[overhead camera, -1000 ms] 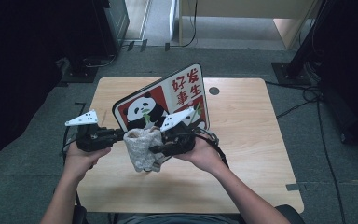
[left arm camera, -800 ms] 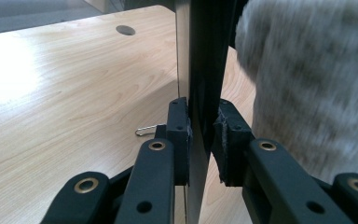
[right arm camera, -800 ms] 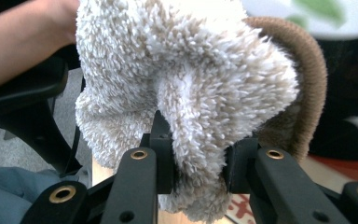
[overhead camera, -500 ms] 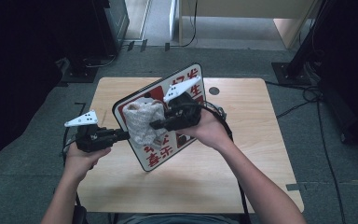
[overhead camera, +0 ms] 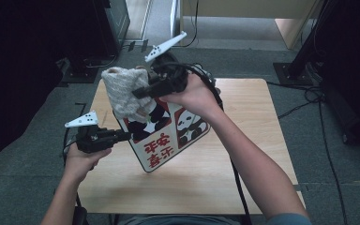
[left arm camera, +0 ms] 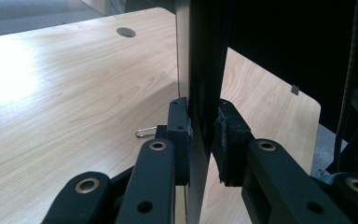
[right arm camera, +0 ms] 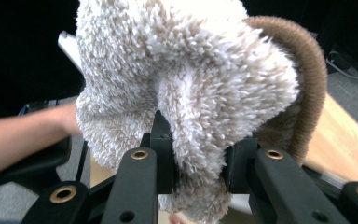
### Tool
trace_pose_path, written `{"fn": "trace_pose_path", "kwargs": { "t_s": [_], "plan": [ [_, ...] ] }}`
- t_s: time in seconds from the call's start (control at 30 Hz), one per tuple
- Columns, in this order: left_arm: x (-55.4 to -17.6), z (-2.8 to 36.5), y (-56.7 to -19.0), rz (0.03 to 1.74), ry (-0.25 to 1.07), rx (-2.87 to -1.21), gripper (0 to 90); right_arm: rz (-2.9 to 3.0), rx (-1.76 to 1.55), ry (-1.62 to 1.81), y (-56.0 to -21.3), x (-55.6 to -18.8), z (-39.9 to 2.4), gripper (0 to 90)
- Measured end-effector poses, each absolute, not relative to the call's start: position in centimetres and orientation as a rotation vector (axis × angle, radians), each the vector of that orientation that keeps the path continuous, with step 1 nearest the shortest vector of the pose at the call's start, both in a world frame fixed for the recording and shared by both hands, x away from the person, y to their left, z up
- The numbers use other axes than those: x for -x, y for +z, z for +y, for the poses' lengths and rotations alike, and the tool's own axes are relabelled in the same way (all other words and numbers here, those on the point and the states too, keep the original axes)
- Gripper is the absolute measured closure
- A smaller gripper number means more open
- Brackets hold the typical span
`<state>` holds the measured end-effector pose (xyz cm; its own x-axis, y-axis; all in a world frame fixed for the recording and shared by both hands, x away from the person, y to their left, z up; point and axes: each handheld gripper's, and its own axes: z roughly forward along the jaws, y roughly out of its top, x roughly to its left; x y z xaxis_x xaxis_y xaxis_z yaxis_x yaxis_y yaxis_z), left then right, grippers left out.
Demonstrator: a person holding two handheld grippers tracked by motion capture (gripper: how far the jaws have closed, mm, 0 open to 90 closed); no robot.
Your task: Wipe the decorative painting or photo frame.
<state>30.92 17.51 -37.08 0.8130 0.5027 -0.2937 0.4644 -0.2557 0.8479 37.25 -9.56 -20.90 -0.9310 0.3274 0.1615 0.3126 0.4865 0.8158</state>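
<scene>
Right jaws: we see them clenched on a fold of the fluffy cloth (right arm camera: 186,98), the pile bulging out between and above the two black jaws.
Left jaws: we see them clamped on the edge of the panda board (left arm camera: 200,70), one pad pressed to each face of the thin panel.
Right gripper (overhead camera: 138,93): now raised above the far left part of the table (overhead camera: 243,178); a second ago it sat low beside the left gripper, near the board's middle.
Left gripper (overhead camera: 126,136): unmoved since a second ago, gripping the board at its left edge.
Fluffy cloth (overhead camera: 124,91): we find it carried up with the right gripper, draped against the board's upper corner; earlier it hung lower, in front of the panda print.
Panda board (overhead camera: 168,136): now tilted up off the tabletop, printed face toward us; a second ago it lay lower and flatter.
Paper clip (left arm camera: 145,132): lying on the wood just beside the left jaws.
Meaning for the work: we judge this an upward wiping stroke, the cloth having swept the face from middle to top.
</scene>
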Motion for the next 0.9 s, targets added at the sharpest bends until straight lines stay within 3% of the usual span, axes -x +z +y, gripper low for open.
{"fn": "trace_pose_path", "kwargs": {
  "t_s": [0.33, 0.9],
  "plan": [
    [-30.9, 17.6, -37.1, 0.729, 0.052, -1.897, 78.7, 2.730, -0.666, 1.387, -21.6, -39.6, -6.2, 67.9],
    [-30.9, 17.5, -37.1, 0.735, 0.060, -1.898, 78.8, 2.712, -0.761, 1.419, -23.0, -40.1, -6.7, 70.9]
  ]
}}
